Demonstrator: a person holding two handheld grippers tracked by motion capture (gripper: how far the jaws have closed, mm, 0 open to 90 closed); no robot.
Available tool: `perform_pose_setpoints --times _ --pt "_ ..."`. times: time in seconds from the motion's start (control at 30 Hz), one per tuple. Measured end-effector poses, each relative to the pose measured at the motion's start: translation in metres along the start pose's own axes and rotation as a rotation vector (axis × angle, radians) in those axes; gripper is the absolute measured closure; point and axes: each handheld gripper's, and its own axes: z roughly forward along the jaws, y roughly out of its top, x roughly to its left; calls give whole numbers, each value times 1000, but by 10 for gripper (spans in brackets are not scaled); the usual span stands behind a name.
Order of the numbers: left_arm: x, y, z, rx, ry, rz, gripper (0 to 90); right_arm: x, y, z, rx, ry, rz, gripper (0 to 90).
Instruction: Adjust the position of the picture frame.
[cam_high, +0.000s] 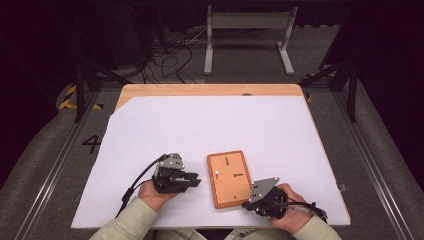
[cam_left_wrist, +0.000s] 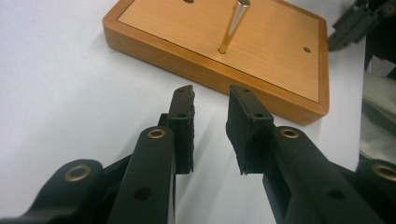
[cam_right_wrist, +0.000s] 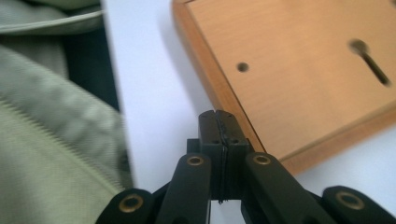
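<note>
High view: my left gripper (cam_high: 196, 180) sits with jaws spread and empty, just left of the wooden peg board (cam_high: 230, 179) lying flat on the white sheet (cam_high: 200, 125); my right gripper (cam_high: 248, 204), jaws pressed together, rests at the board's near right corner.

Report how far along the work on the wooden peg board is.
Done: pegs already stand in the wooden board, one brass peg upright near its middle. In hand: nothing; the left gripper waits beside the board with jaws apart and empty, and the right gripper is shut on nothing at the board's near corner. Left: at least one hole is unfilled.
</note>
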Motion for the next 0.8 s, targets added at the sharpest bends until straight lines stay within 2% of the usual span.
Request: perform_pose_setpoints --times 0.03,0.23,0.33,0.4,0.5,0.57,0.6,0.63,0.67,0.7,0.77,0.8 --pt "0 0 0 0 0 0 714 0 0 0 0 0 0 900" --pt "5 1 -2 -12 20 -28 714 -17 -8 -8 -24 -69 76 900" --pt "9 1 -4 -22 25 -68 714 -21 -9 -9 -29 -97 85 900" --pt "13 1 -4 -41 41 -76 715 -23 -10 -9 -25 -118 86 900" --pt "17 2 -6 -58 60 -90 715 -32 -11 -9 -26 -193 101 900" --pt "21 3 -7 -84 53 -107 715 -39 -14 -11 -27 -240 137 900" --pt "24 5 -7 -103 49 -115 715 -42 -15 -10 -15 -282 144 900" --pt "26 7 -7 -113 59 -117 715 -47 -17 -6 36 -332 143 900" --pt "28 9 -7 -120 71 -120 716 -49 -20 -2 42 -325 155 900" --pt "30 11 -8 -130 88 -130 719 -50 -21 -3 22 -318 176 900" --pt "35 16 -8 -141 118 -147 728 -51 -20 -7 12 -337 179 900" --pt "38 19 -7 -145 139 -147 742 -50 -19 -10 -8 -326 193 900"
